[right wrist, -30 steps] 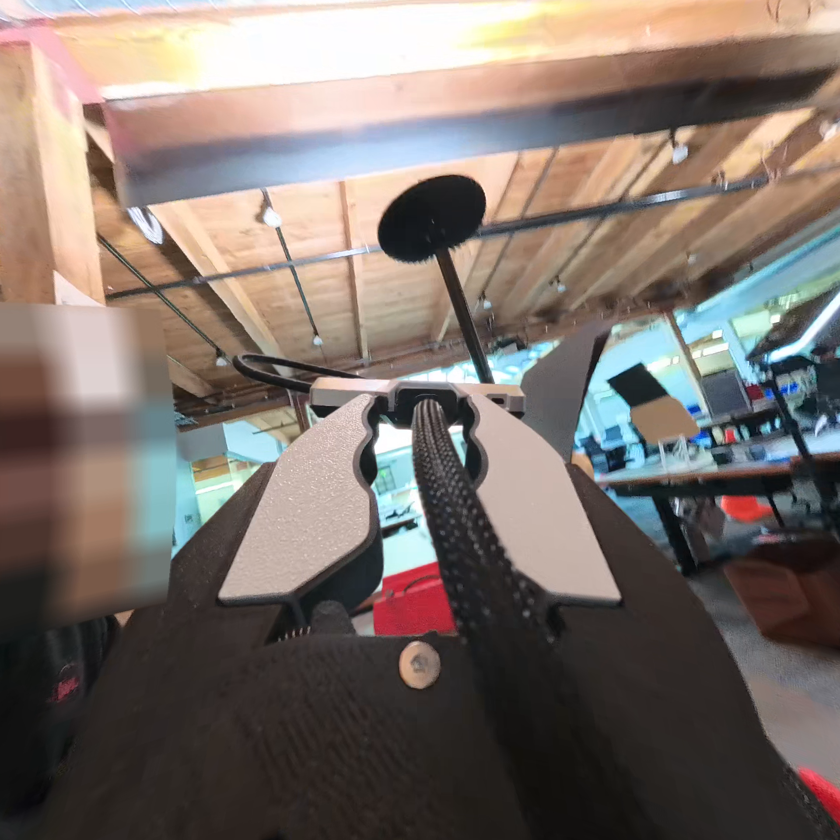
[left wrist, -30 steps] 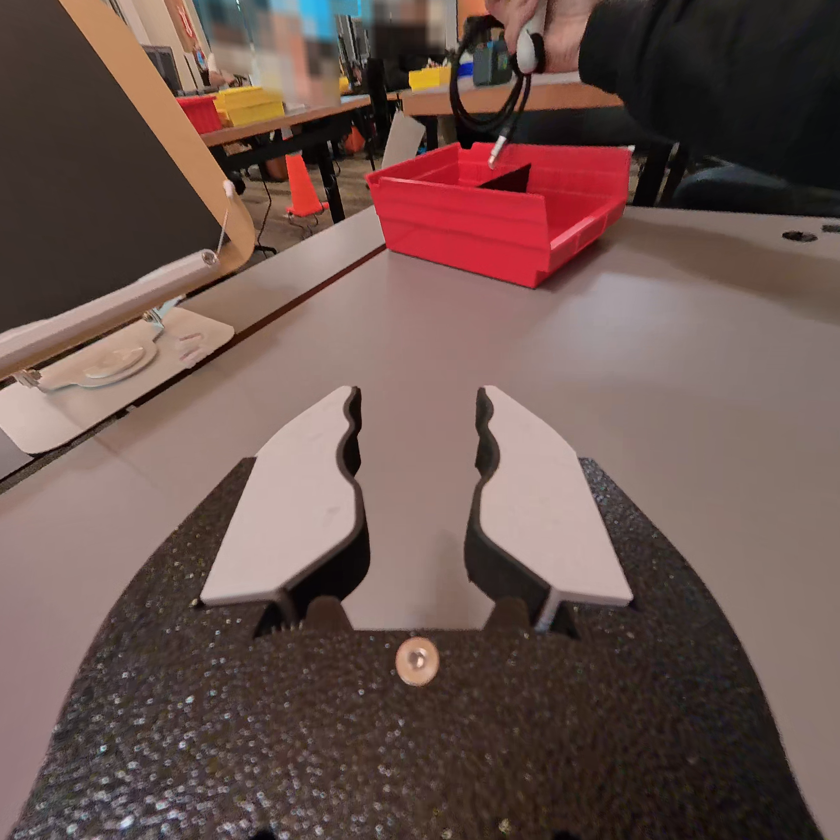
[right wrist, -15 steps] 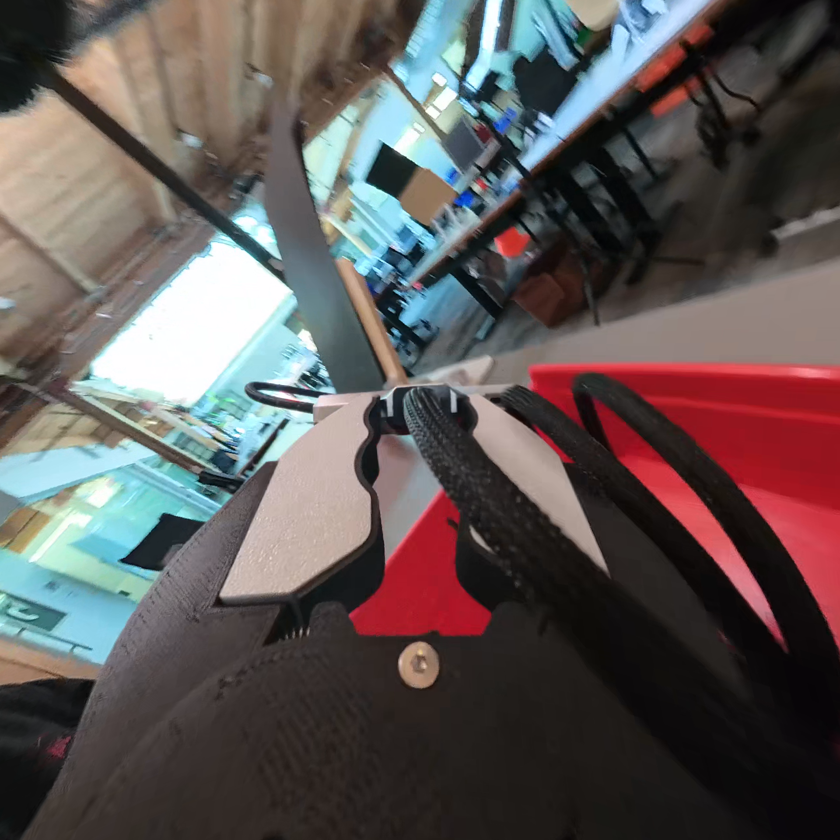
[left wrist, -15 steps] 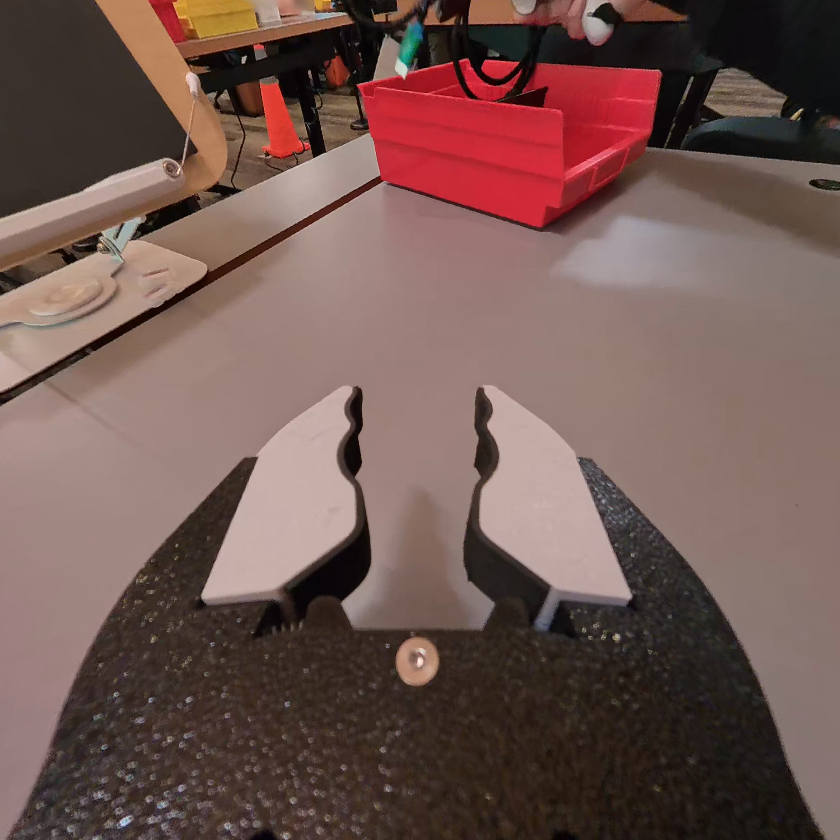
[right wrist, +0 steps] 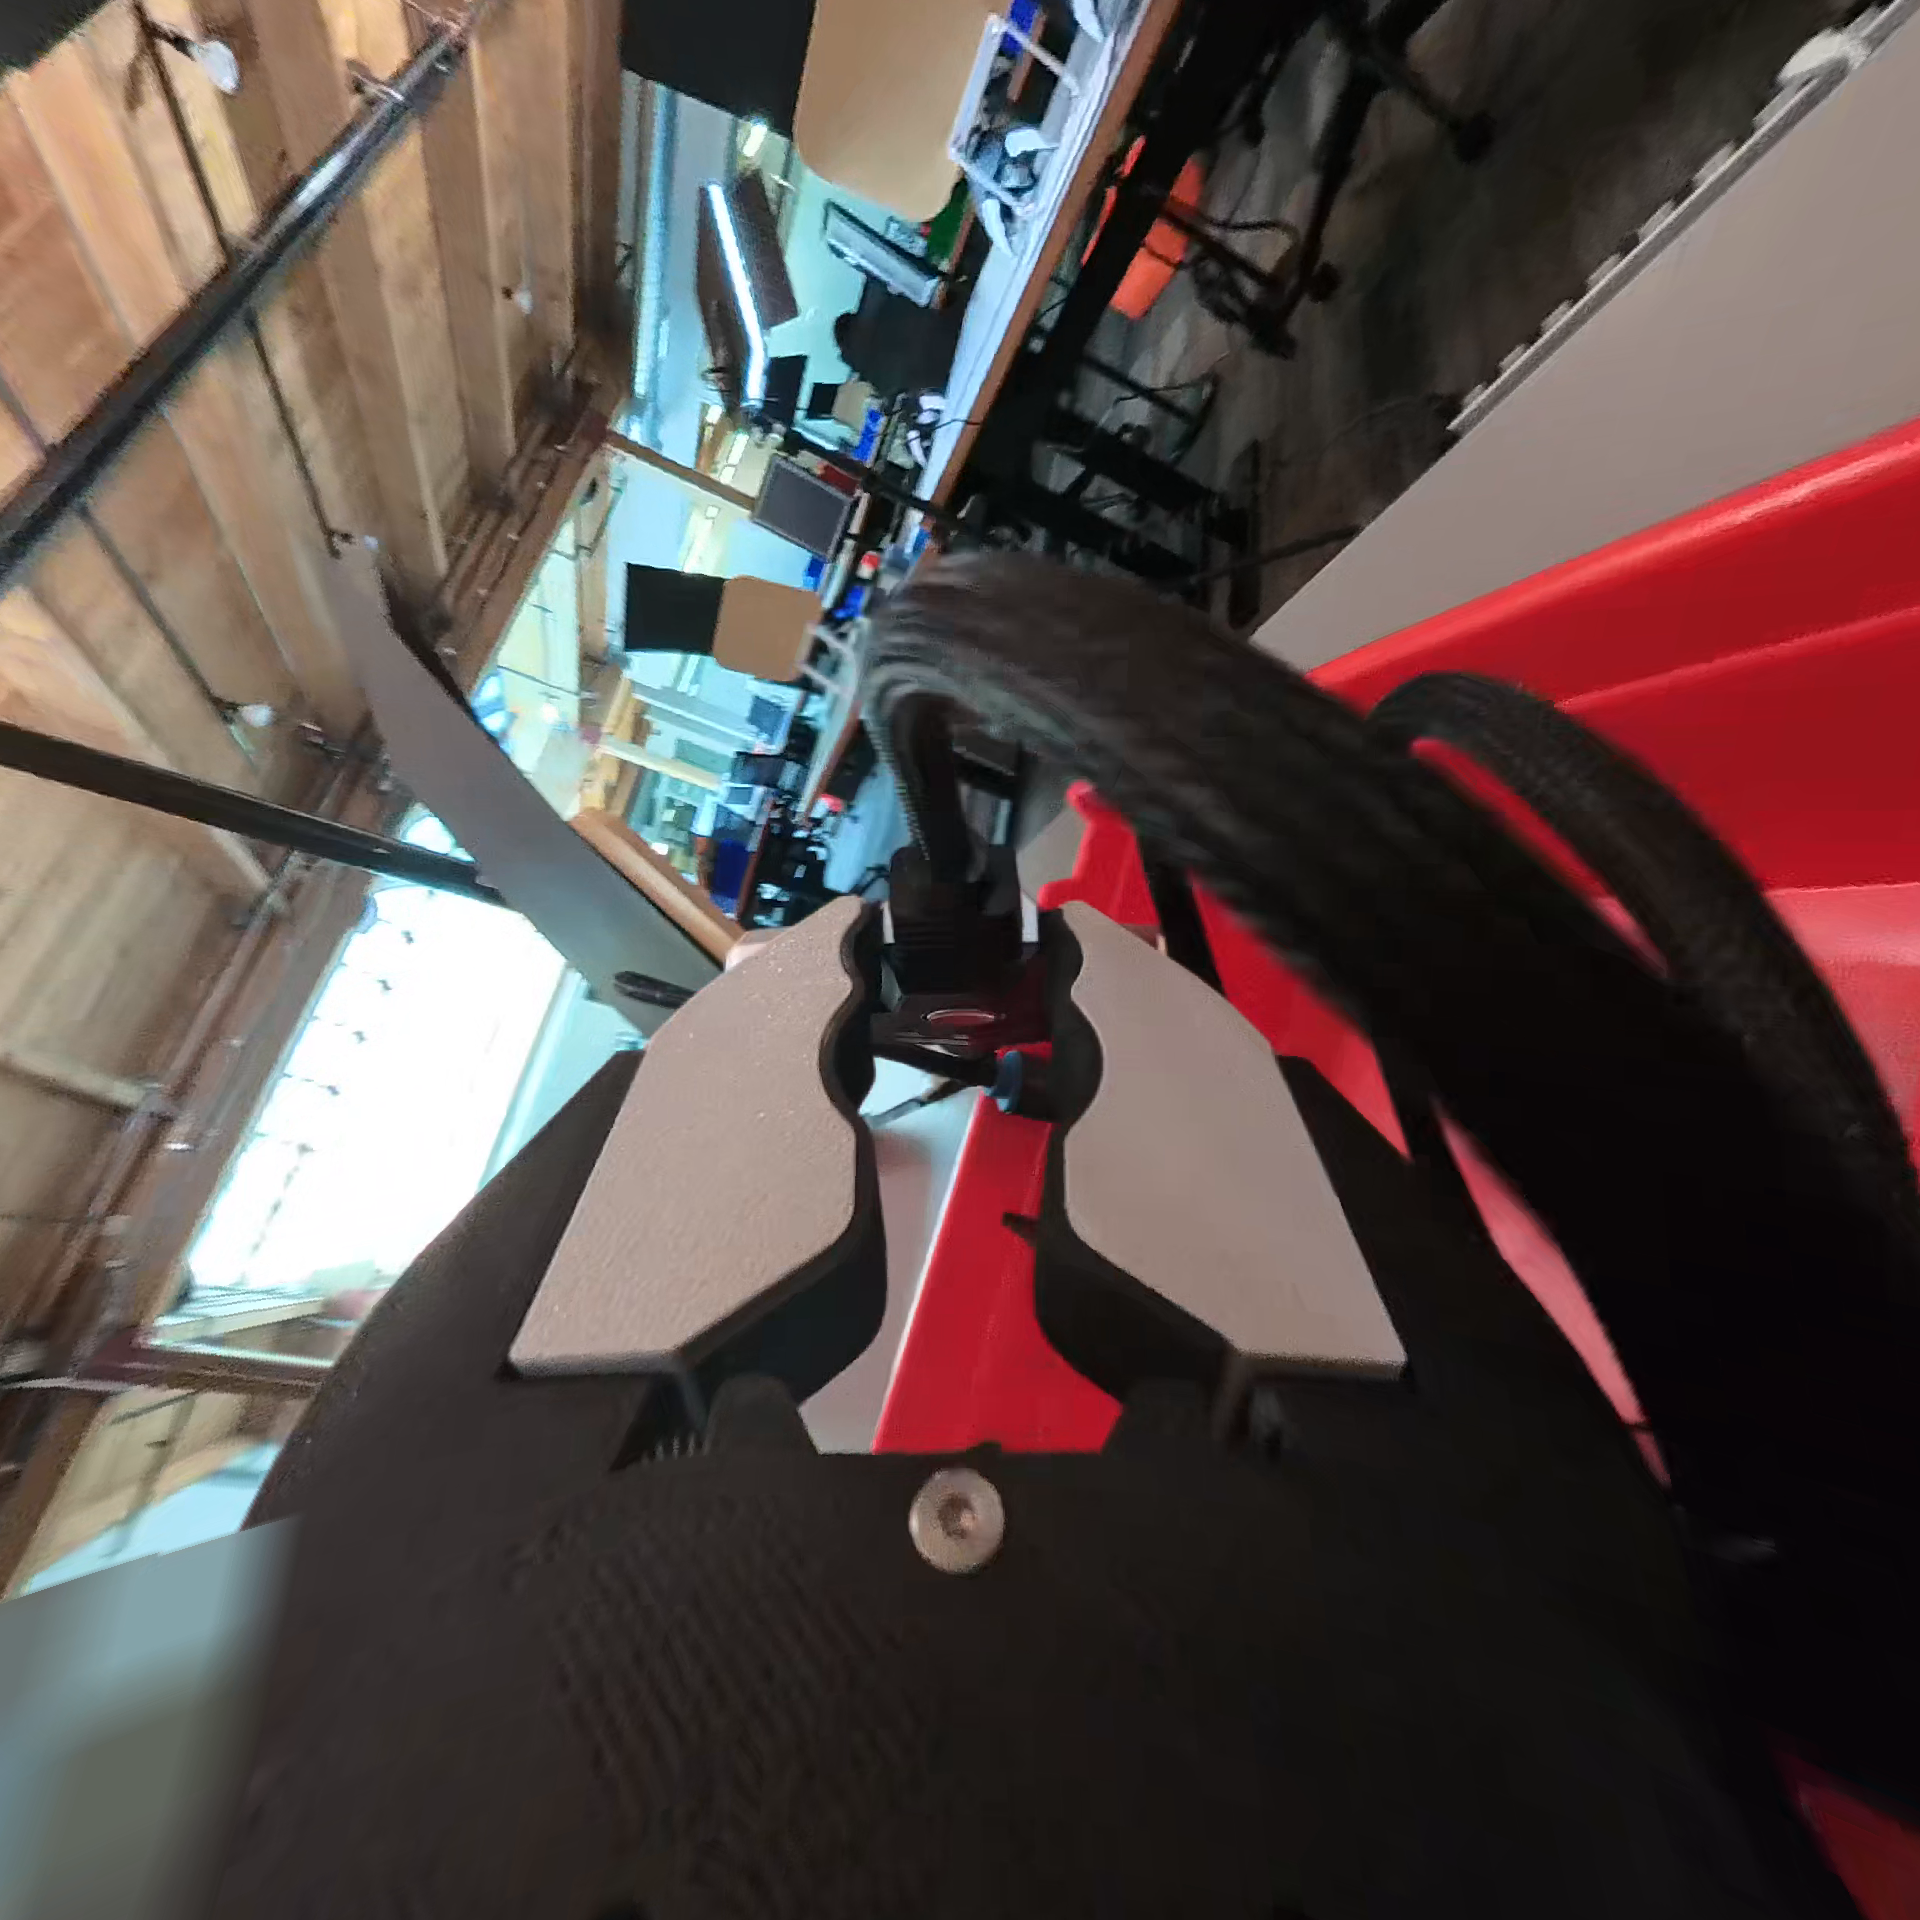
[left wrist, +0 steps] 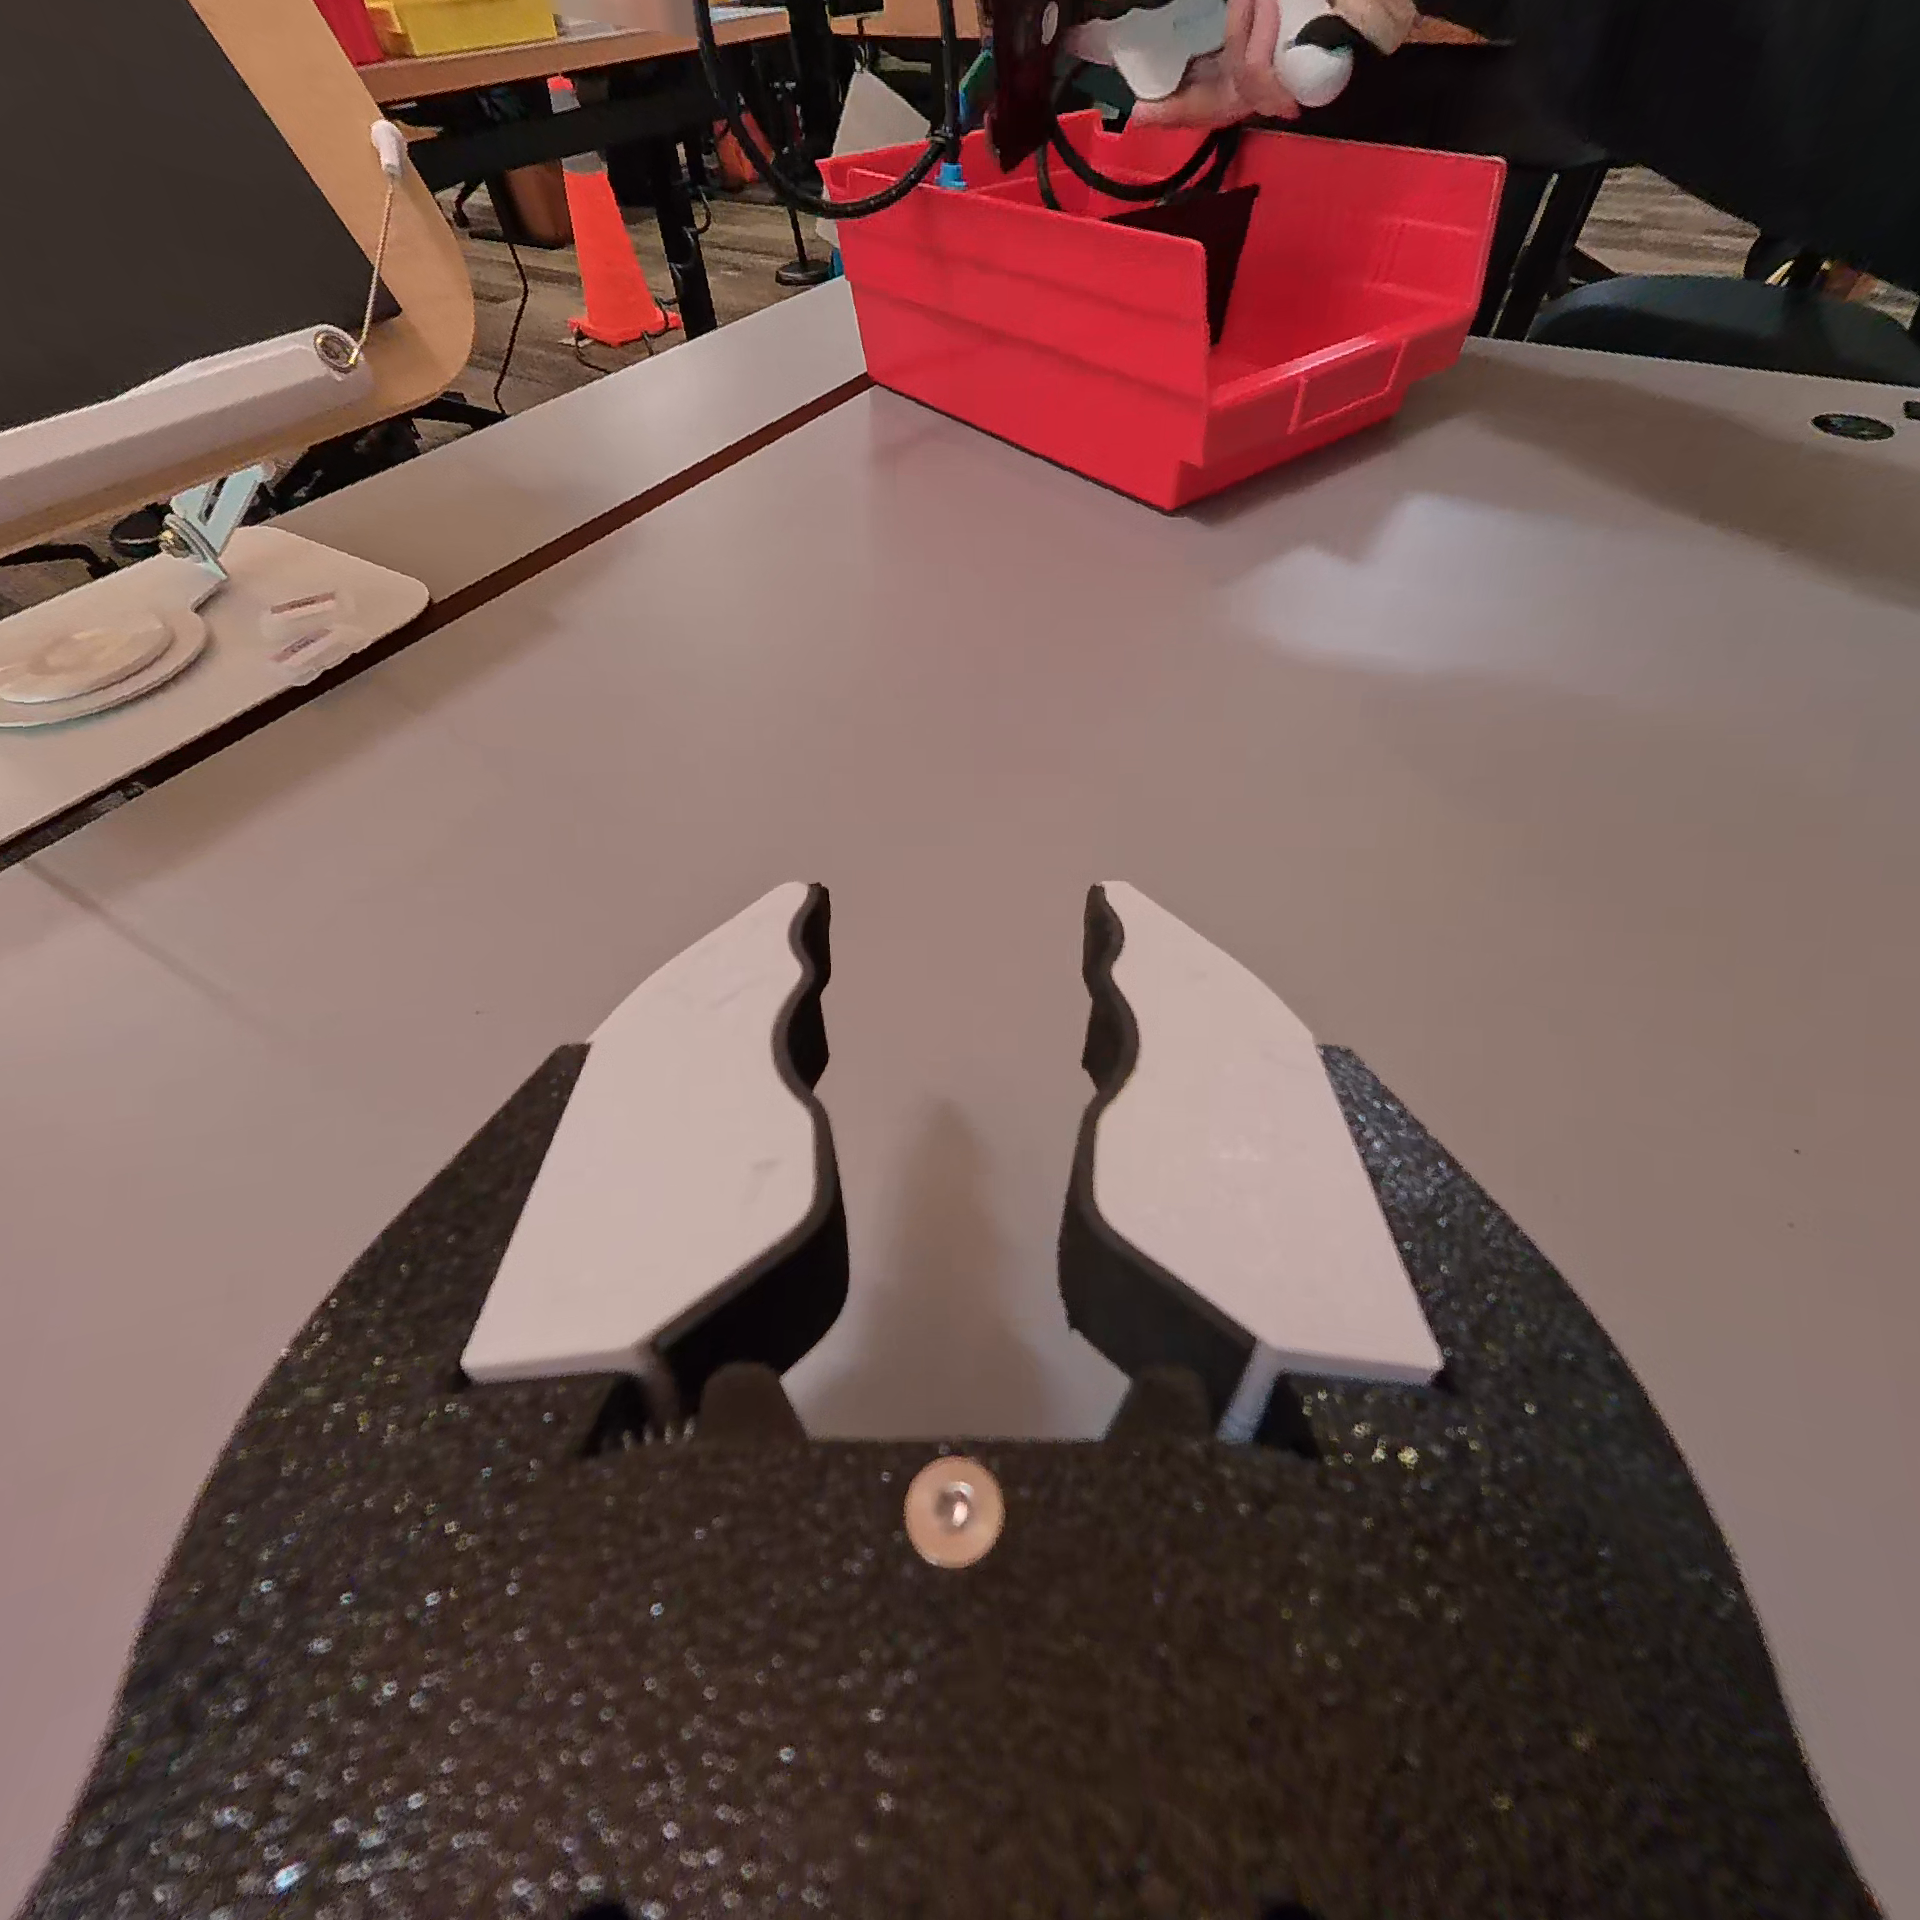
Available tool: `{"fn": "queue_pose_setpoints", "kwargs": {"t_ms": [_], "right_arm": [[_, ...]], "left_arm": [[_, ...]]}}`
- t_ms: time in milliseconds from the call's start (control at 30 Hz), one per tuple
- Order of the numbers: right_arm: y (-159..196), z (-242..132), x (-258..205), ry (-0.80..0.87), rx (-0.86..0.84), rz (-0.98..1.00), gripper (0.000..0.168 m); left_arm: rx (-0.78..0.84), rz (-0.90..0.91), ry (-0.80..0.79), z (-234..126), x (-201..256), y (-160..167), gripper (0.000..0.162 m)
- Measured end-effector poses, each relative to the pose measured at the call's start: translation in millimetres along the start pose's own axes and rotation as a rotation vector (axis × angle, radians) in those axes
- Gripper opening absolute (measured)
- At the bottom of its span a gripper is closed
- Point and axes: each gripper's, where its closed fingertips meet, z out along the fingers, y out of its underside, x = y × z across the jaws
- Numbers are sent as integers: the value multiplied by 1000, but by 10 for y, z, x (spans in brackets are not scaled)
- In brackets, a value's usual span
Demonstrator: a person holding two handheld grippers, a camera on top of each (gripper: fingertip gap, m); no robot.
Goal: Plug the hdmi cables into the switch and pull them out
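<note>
My left gripper (left wrist: 956, 904) is open and empty, low over the grey table (left wrist: 1039, 675). A red bin (left wrist: 1039, 301) stands at the far side. Above it a hand (left wrist: 1247, 73) holds the right gripper, and black cables (left wrist: 1132, 187) hang from it into the bin. In the right wrist view my right gripper (right wrist: 961, 925) is shut on the black plug (right wrist: 951, 977) of a braided HDMI cable (right wrist: 1299, 790), which loops right over the red bin (right wrist: 1662, 644). A small blue connector (right wrist: 1008, 1091) shows just below the plug. I cannot make out the switch.
A dark board on a white stand (left wrist: 156, 623) sits on the neighbouring table at the left. An orange cone (left wrist: 608, 260) stands on the floor beyond. A black divider (left wrist: 1216, 249) stands inside the bin. A round hole (left wrist: 1849, 424) is in the table at the far right.
My right gripper has swung from pointing at the ceiling down to the red bin, carrying the cable with it. The left gripper has tipped slightly and stays open.
</note>
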Motion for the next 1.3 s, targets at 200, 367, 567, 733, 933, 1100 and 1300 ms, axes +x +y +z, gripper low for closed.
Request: {"fn": "queue_pose_setpoints", "kwargs": {"t_ms": [200,367,567,733,933,1100,1300], "right_arm": [[-75,8,85,227,-23,-213,32],[-83,6,215,327,-12,-262,34],[-86,-18,391,369,48,-208,36],[-78,12,423,403,64,-253,39],[-85,-49,551,533,18,-355,44],[-114,-45,585,694,-49,-548,51],[216,-12,738,790,-385,-871,32]], "left_arm": [[7,6,4,-4,17,-24,46],[17,1,1,-30,3,-50,46],[28,2,0,-58,1,-83,46],[30,1,3,-58,9,-89,46],[37,-8,1,-70,-1,-98,45],[29,-9,12,-45,24,-74,46],[40,-18,9,-68,2,-98,45]]}}
